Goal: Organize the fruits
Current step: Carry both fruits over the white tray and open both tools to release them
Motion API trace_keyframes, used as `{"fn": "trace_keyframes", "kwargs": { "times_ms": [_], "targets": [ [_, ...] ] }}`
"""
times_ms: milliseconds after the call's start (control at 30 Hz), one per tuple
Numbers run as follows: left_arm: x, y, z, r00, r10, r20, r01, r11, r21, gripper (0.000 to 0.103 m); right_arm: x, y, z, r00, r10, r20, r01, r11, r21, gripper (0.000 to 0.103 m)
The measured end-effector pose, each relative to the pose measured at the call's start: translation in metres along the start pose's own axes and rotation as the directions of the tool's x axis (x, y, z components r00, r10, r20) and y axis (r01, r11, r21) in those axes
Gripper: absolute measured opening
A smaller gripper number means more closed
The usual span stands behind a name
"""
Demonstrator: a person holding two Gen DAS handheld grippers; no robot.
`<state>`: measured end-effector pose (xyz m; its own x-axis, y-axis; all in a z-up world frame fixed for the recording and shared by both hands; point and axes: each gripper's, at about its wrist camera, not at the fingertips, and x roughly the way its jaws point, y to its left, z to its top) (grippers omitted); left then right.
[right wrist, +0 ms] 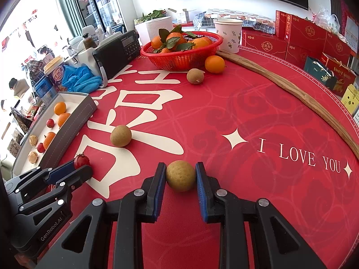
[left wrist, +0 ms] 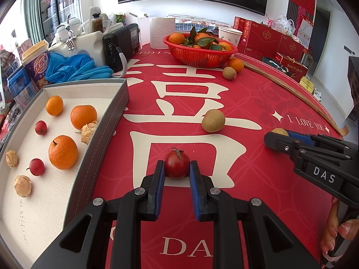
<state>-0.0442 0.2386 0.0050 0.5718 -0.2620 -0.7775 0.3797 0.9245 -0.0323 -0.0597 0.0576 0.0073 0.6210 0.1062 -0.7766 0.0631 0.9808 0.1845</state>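
My left gripper [left wrist: 177, 168] is shut on a red cherry tomato [left wrist: 177, 164] resting on the red tablecloth; both also show in the right wrist view, gripper [right wrist: 82, 167] and tomato [right wrist: 81, 161]. My right gripper [right wrist: 180, 176] is shut on a round yellow-brown fruit [right wrist: 180, 175]; the left wrist view shows this gripper [left wrist: 277, 137] and fruit [left wrist: 279, 132] at right. A grey tray [left wrist: 105, 121] on the left holds oranges [left wrist: 63, 152], cherry tomatoes [left wrist: 36, 167] and husked fruits [left wrist: 22, 185]. Another brown fruit [left wrist: 213, 120] lies loose on the cloth.
A red basket [left wrist: 199, 55] of leafy oranges stands at the back, with a loose orange [left wrist: 235, 65] and a brown fruit [left wrist: 229, 73] beside it. A radio [left wrist: 122, 44], blue gloves [left wrist: 78, 67], a paper roll [left wrist: 162, 31] and a long wooden stick [right wrist: 291, 89] are nearby.
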Motion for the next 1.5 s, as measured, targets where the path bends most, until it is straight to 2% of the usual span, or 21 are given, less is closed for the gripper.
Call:
{"fn": "trace_keyframes", "kwargs": {
  "times_ms": [233, 433, 700, 933, 1033, 1267, 1500],
  "targets": [
    [-0.002, 0.006, 0.000, 1.000, -0.025, 0.010, 0.025, 0.999, -0.039, 0.023, 0.000, -0.003, 0.001, 1.000, 0.024, -0.001, -0.024, 0.999, 0.022, 0.027],
    [-0.019, 0.010, 0.004, 0.997, -0.005, 0.082, 0.009, 0.998, -0.054, 0.023, -0.011, -0.006, 0.006, 0.996, 0.070, 0.051, -0.072, 0.997, 0.040, 0.027],
    [-0.042, 0.027, 0.008, 0.982, 0.086, 0.168, -0.068, 0.991, -0.111, 0.023, -0.014, 0.008, 0.012, 0.991, 0.105, 0.080, -0.107, 0.994, 0.018, 0.027],
    [-0.064, 0.066, 0.006, 0.950, 0.209, 0.232, -0.154, 0.961, -0.231, 0.023, -0.011, 0.038, 0.020, 0.981, 0.171, 0.091, -0.171, 0.985, -0.007, 0.027],
    [-0.069, 0.085, 0.002, 0.939, 0.253, 0.232, -0.185, 0.942, -0.281, 0.023, -0.011, 0.061, 0.023, 0.976, 0.198, 0.095, -0.194, 0.980, -0.047, 0.027],
    [-0.073, 0.119, -0.013, 0.934, 0.299, 0.198, -0.213, 0.906, -0.366, 0.023, 0.000, 0.118, 0.029, 0.962, 0.268, 0.060, -0.259, 0.958, -0.124, 0.027],
    [-0.070, 0.150, -0.029, 0.945, 0.294, 0.141, -0.204, 0.872, -0.446, 0.024, 0.016, 0.169, 0.037, 0.944, 0.331, 0.000, -0.326, 0.930, -0.172, 0.027]
  ]
}}
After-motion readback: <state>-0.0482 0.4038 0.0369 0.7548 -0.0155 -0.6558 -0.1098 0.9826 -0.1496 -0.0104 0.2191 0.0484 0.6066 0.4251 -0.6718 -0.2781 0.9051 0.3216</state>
